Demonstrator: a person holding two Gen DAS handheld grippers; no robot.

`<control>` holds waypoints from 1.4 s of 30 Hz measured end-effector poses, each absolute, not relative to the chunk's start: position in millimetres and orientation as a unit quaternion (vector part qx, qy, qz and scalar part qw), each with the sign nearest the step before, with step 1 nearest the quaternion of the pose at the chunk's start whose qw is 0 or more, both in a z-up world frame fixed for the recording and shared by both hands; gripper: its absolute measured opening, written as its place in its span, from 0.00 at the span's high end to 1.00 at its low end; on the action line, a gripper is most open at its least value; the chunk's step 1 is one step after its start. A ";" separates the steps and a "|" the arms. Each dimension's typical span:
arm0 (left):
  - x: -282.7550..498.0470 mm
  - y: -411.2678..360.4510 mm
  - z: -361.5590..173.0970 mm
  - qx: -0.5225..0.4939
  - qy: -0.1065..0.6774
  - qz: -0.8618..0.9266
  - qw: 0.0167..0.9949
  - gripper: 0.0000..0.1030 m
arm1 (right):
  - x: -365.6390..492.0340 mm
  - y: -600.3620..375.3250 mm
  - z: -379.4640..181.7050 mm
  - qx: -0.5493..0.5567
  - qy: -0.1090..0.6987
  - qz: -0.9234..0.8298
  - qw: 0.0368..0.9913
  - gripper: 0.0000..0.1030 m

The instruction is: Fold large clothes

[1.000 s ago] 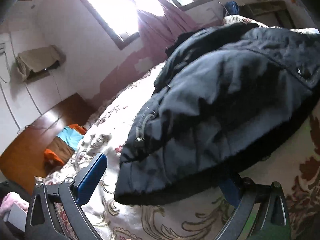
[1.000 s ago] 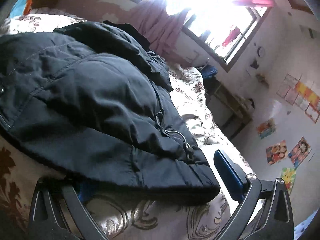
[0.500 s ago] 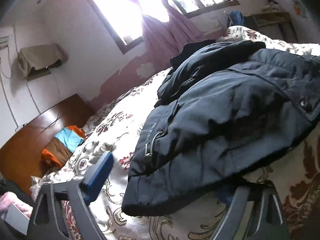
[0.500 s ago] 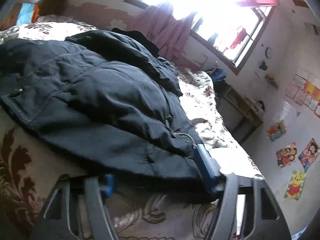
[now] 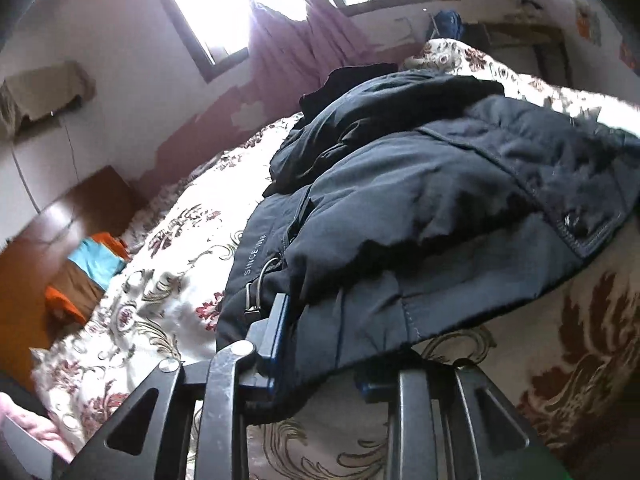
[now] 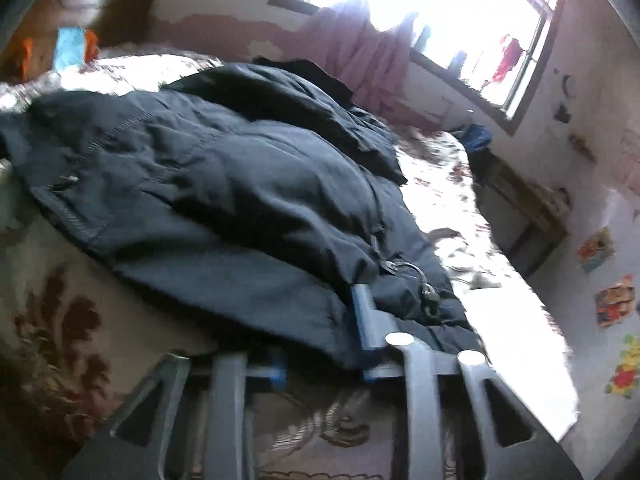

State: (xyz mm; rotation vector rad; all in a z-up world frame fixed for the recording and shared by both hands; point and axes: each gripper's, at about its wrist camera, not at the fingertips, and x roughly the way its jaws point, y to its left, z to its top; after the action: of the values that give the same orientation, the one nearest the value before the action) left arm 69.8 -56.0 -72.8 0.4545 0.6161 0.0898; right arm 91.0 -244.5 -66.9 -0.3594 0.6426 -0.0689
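Two grippers, the left gripper (image 5: 316,344) and right gripper (image 6: 320,340), are closing, each pinching a near hem corner of the dark navy padded jacket (image 5: 420,208) lying spread on the floral bedspread (image 5: 152,280).

One dark padded jacket (image 5: 420,208) lies on one flowered bed (image 5: 168,280). Two tools grip its hem, the left tool (image 5: 316,364) and the right tool (image 6: 320,344), one at each corner. One pink curtain (image 5: 304,36) hangs by the window, and four bright pictures (image 6: 614,300) (perhaps more, blurred) dot the wall.
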 end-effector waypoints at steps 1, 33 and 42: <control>65.7 -57.0 -71.1 0.215 0.300 0.039 0.928 0.82 | 89.6 -247.3 -63.5 -0.166 0.310 -0.027 0.936 0.86; -84.6 -32.4 126.1 0.159 0.110 -0.009 0.981 0.93 | -63.1 -282.4 152.5 -0.084 0.067 -0.015 0.994 0.96; -54.6 -43.5 141.8 0.180 0.031 0.001 0.983 0.93 | -8.5 -280.9 150.2 -0.084 0.055 -0.038 0.994 0.96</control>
State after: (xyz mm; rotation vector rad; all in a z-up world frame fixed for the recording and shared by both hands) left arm -54.6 -43.5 141.8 0.3614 0.0633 0.0017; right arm -8.5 -280.9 150.2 -0.1674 0.1093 -0.0757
